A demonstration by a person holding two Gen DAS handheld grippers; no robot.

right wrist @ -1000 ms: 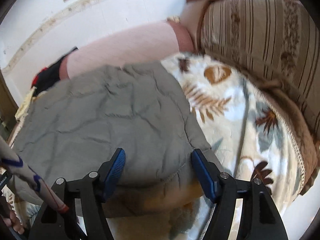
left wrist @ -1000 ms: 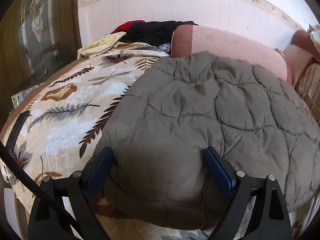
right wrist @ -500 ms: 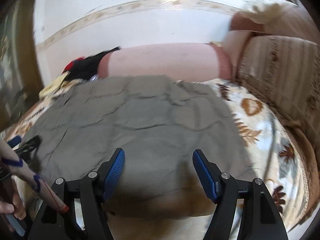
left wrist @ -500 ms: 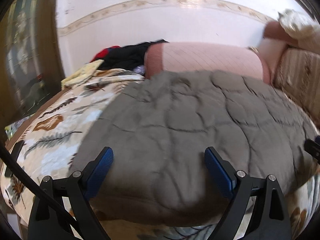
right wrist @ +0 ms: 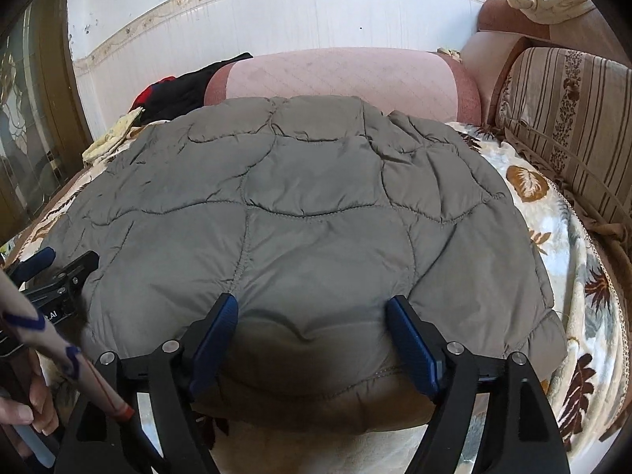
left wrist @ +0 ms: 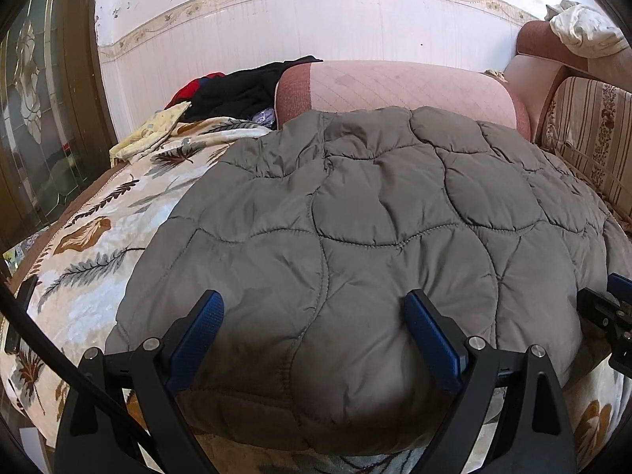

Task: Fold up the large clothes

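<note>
A large grey quilted jacket (left wrist: 375, 217) lies spread flat on a leaf-patterned blanket (left wrist: 91, 245); it also shows in the right wrist view (right wrist: 308, 205). My left gripper (left wrist: 314, 335) is open, its blue pads astride the jacket's near hem on the left part. My right gripper (right wrist: 312, 331) is open too, its pads astride the near hem further right. Each gripper shows at the edge of the other's view: the right one (left wrist: 608, 308) and the left one (right wrist: 59, 276). Neither grips the cloth.
A pink bolster (left wrist: 395, 87) lies behind the jacket against the white wall. Dark and red clothes (left wrist: 237, 91) and a yellow cloth (left wrist: 150, 134) sit at the back left. A striped sofa back (right wrist: 565, 118) runs along the right. A glass door (left wrist: 35, 118) stands at left.
Both grippers swung to face the jacket squarely and now sit low at its near hem, side by side. The jacket lies as before. Both jaws stayed open.
</note>
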